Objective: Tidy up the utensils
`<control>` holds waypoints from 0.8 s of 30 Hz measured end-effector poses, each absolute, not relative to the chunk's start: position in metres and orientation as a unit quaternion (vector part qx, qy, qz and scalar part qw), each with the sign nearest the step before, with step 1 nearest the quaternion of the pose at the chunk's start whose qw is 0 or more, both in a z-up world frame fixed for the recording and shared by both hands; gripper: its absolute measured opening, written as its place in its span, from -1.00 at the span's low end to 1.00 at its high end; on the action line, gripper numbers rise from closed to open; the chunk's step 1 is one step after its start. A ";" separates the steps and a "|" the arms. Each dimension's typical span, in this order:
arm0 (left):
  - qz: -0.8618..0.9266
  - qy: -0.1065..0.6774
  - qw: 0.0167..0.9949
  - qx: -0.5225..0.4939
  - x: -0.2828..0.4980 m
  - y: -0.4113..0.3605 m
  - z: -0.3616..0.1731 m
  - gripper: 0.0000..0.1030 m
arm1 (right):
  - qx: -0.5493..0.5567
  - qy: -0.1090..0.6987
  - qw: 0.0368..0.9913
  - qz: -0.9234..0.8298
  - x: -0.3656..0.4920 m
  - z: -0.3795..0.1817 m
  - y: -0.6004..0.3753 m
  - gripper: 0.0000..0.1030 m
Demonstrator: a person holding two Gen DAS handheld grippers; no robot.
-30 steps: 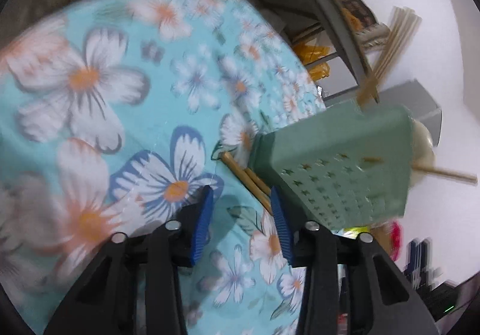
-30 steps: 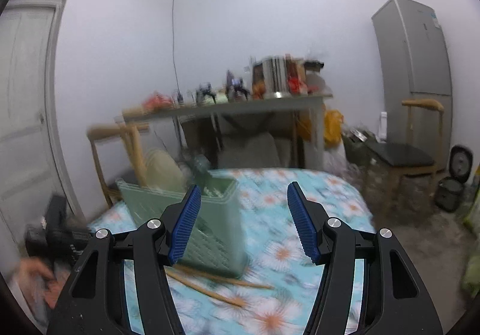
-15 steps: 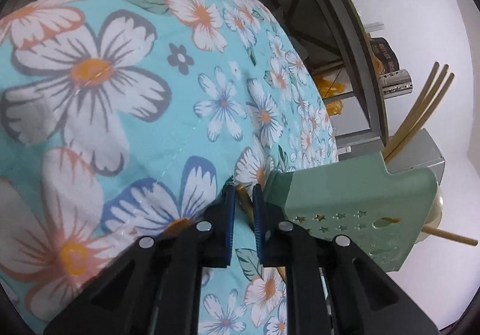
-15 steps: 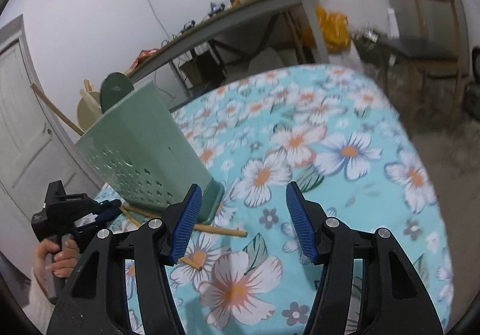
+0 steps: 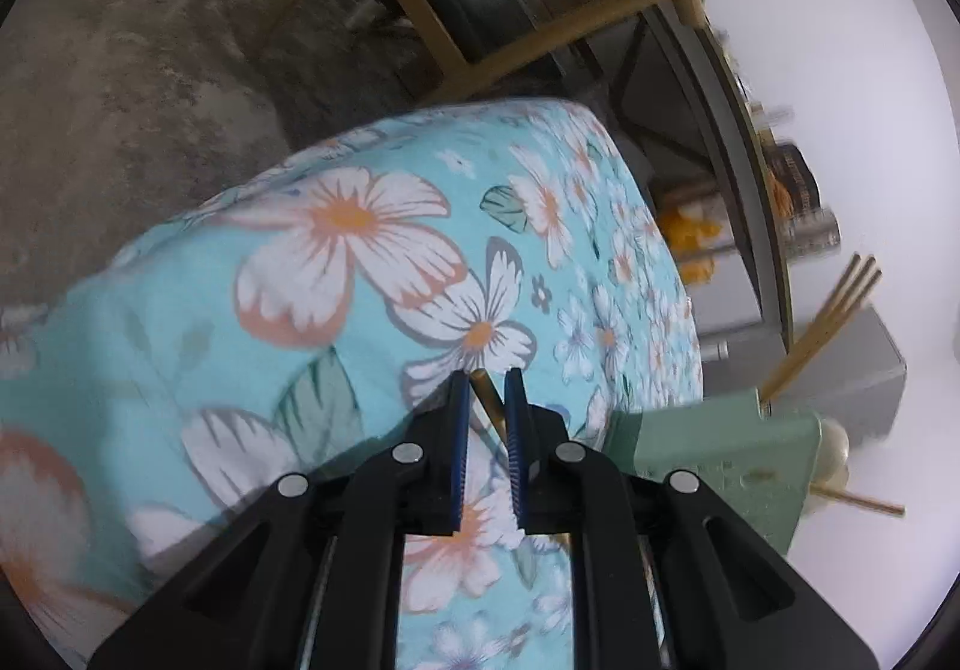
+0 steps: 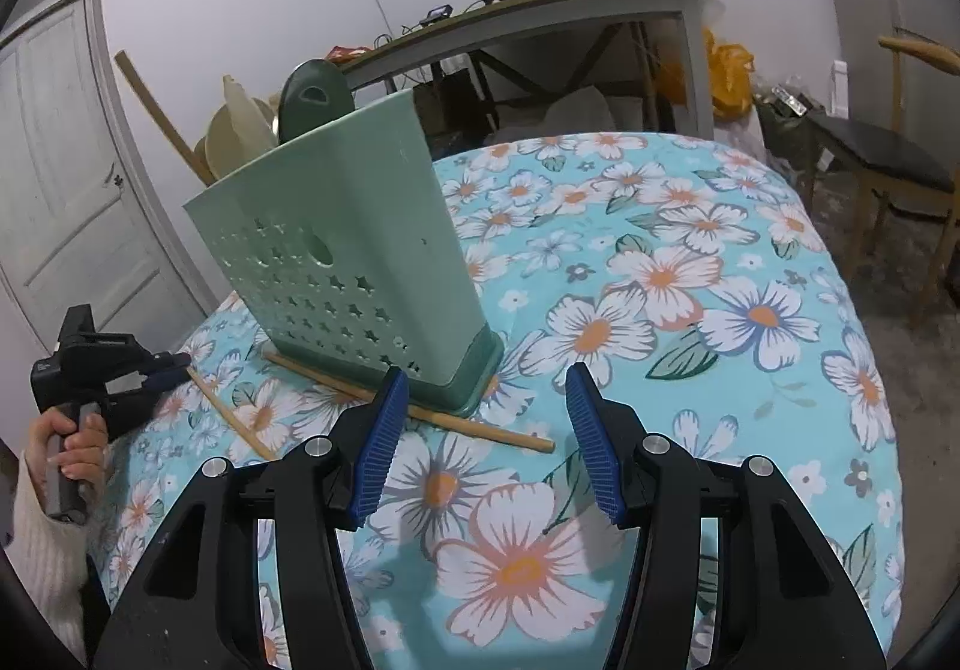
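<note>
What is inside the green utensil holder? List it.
Above the green utensil holder's rim: a dark green utensil, cream utensils and a wooden stick. Its walls hide their lower ends and anything shorter.

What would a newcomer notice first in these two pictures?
The eye goes first to the green utensil holder, pierced with star holes, standing on the flowered tablecloth with spoons and chopsticks in it. In front of it two loose chopsticks lie on the cloth: the left gripper is shut on one chopstick, while the other chopstick lies before the right gripper, whose jaws are closing with nothing between them.
</note>
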State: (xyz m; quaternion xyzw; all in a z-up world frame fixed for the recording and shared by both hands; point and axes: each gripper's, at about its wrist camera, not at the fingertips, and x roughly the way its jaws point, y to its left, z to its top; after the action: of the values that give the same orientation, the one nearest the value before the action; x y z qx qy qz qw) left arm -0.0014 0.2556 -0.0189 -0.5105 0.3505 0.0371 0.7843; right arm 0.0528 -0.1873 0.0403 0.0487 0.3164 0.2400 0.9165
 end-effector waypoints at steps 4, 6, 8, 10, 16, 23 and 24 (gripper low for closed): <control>0.015 0.373 0.791 -0.485 0.002 0.259 -0.017 -0.77 | -0.004 0.323 0.912 0.253 0.048 0.040 -0.166 -0.11; 0.006 0.382 0.793 -0.475 0.003 0.261 -0.017 -0.77 | -0.032 0.318 0.913 0.253 0.043 0.041 -0.154 -0.17; -0.002 0.385 0.787 -0.482 0.002 0.263 -0.018 -0.76 | -0.065 0.314 0.911 0.260 0.039 0.042 -0.135 -0.18; -0.009 0.389 0.786 -0.480 0.000 0.264 -0.019 -0.76 | -0.106 0.310 0.910 0.253 0.036 0.040 -0.113 -0.18; -0.029 0.393 0.779 -0.489 -0.006 0.268 -0.023 -0.76 | -0.242 0.310 0.876 0.279 0.042 0.029 -0.042 -0.18; -0.033 0.396 0.779 -0.486 -0.007 0.268 -0.023 -0.76 | -0.278 0.332 0.846 0.312 0.062 0.021 0.005 -0.19; -0.033 0.396 0.778 -0.486 -0.007 0.268 -0.023 -0.76 | -0.275 0.337 0.842 0.319 0.064 0.020 0.009 -0.19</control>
State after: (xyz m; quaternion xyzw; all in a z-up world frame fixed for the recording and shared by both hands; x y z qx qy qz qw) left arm -0.0075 0.2685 -0.0229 -0.4860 0.3963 -0.0326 0.7783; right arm 0.0641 0.0093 0.0201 -0.2750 0.3365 0.3188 0.8423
